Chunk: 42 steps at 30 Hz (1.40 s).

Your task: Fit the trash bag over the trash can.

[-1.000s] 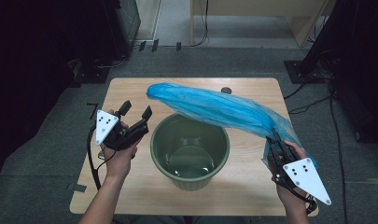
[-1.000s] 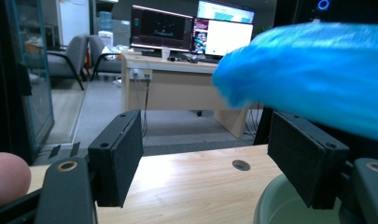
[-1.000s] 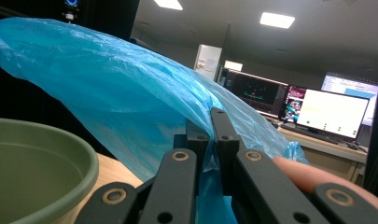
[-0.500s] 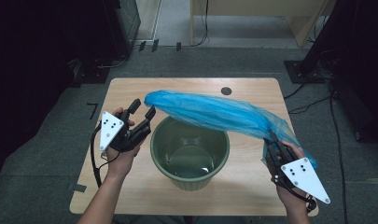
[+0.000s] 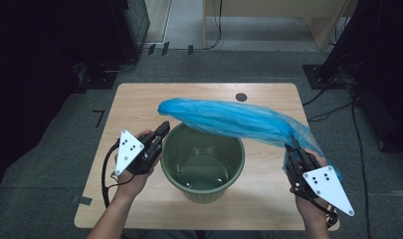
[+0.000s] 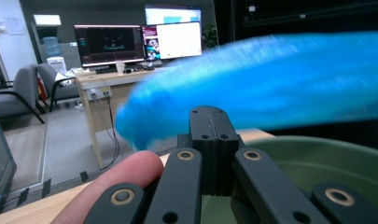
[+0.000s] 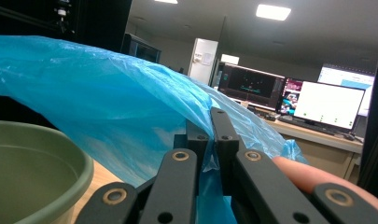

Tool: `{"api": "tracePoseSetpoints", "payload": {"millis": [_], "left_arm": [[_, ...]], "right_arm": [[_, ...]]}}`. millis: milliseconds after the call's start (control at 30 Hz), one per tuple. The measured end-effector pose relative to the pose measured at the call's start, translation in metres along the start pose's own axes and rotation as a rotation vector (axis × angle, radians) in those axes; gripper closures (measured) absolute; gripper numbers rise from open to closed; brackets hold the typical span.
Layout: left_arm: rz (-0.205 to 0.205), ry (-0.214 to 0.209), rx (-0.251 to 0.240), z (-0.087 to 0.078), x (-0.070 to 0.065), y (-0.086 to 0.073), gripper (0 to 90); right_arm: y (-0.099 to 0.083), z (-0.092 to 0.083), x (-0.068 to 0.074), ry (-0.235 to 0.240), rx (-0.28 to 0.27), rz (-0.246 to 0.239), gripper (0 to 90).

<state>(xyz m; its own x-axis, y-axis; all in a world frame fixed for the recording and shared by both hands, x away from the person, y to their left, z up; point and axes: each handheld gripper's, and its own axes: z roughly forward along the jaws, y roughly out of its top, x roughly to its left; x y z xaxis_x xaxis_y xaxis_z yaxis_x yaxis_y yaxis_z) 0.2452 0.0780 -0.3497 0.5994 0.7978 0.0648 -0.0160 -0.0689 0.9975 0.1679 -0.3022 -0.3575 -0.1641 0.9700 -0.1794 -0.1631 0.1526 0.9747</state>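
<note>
A long blue plastic bag (image 5: 229, 119) stretches in the air over a green bucket (image 5: 204, 191) standing mid-table. My right gripper (image 5: 293, 148) is at the bucket's right, shut on the bag's right end, and the film is pinched between its jaws (image 7: 210, 122). My left gripper (image 5: 162, 130) sits beside the bucket's left rim, just below the bag's free left end. Its jaws have just been closing and now meet with nothing between them (image 6: 213, 122). The bag (image 6: 252, 93) shows blurred behind them, above the bucket's rim (image 6: 317, 149).
The wooden table (image 5: 139, 104) has a small dark round hole (image 5: 241, 97) near its far edge. Dark equipment and cables lie on the floor around it. The gripper views show a desk with monitors (image 6: 130, 44) farther off.
My left gripper has moved right toward the bucket's rim and its jaws have gone from wide open to shut. The bag's left end has sagged slightly. The right gripper has kept still.
</note>
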Motion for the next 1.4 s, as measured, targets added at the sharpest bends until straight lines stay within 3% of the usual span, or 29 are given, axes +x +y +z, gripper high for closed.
{"api": "tracePoseSetpoints", "payload": {"millis": [100,267,333,500,600,633,800,900,1133,1333,1400], "left_arm": [[-0.021,0.043,-0.005,-0.001,0.002,-0.002,89.8],[-0.116,0.082,-0.016,0.004,0.019,0.0,39.8],[-0.146,0.061,-0.01,0.007,0.025,0.002,30.2],[-0.116,0.013,-0.024,0.009,0.028,0.004,25.2],[-0.112,-0.022,-0.035,0.009,0.027,0.003,27.5],[-0.112,-0.025,-0.035,0.009,0.027,0.003,32.4],[-0.06,-0.056,-0.048,0.008,0.022,0.001,73.8],[-0.034,-0.06,-0.042,0.007,0.018,0.003,88.5],[0.005,-0.13,0.015,0.001,0.002,-0.003,90.0],[0.102,-0.234,0.098,-0.005,-0.018,-0.015,90.0],[0.075,-0.26,0.096,-0.008,-0.017,-0.016,86.5]], "right_arm": [[0.002,-0.002,-0.002,0.0,-0.005,-0.005,90.0],[0.006,-0.006,-0.006,0.009,-0.023,-0.01,90.0],[0.007,-0.008,-0.007,0.017,-0.032,-0.012,90.0],[0.008,-0.01,-0.01,0.047,-0.039,-0.026,90.0],[0.008,-0.011,-0.01,0.064,-0.041,-0.03,90.0],[0.008,-0.011,-0.01,0.068,-0.04,-0.033,90.0],[0.008,-0.011,-0.011,0.078,-0.038,-0.033,90.0],[0.009,-0.012,-0.013,0.069,-0.04,-0.032,90.0],[0.012,-0.01,-0.017,-0.023,-0.018,-0.006,90.0],[0.017,-0.008,-0.024,-0.135,-0.006,0.049,90.0],[0.018,-0.008,-0.026,-0.154,-0.004,0.063,90.0]]}}
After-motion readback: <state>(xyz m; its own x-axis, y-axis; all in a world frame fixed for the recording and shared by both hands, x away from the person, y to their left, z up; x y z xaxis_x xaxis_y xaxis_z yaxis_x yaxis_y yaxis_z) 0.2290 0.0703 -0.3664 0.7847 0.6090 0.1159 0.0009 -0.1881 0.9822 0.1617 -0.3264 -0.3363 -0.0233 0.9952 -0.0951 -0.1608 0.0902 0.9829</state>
